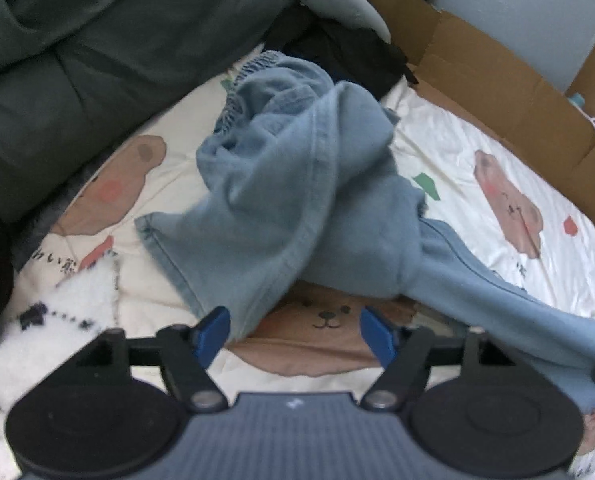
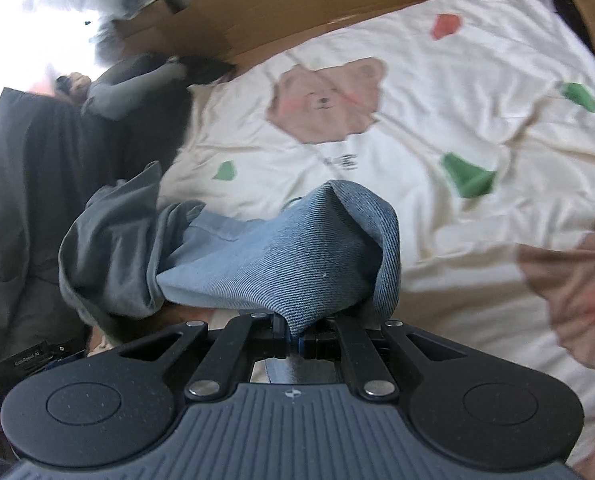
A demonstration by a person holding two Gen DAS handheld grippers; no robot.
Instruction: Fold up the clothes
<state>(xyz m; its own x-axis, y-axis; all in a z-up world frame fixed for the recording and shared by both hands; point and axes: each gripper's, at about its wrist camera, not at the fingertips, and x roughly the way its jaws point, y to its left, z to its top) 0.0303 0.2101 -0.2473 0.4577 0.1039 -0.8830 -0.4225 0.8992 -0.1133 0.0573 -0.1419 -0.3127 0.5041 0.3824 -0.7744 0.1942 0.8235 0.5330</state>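
Blue denim garment, crumpled on bear-print sheet.
Right gripper pinches its hem; left gripper spread, empty; garment type unclear, cut off at 4 o'clock.

Soft daylight, blown-out glare upper left in the right view, motion blur, fisheye-bent edges.

A bedroom — bear-print quilt, cardboard boxes
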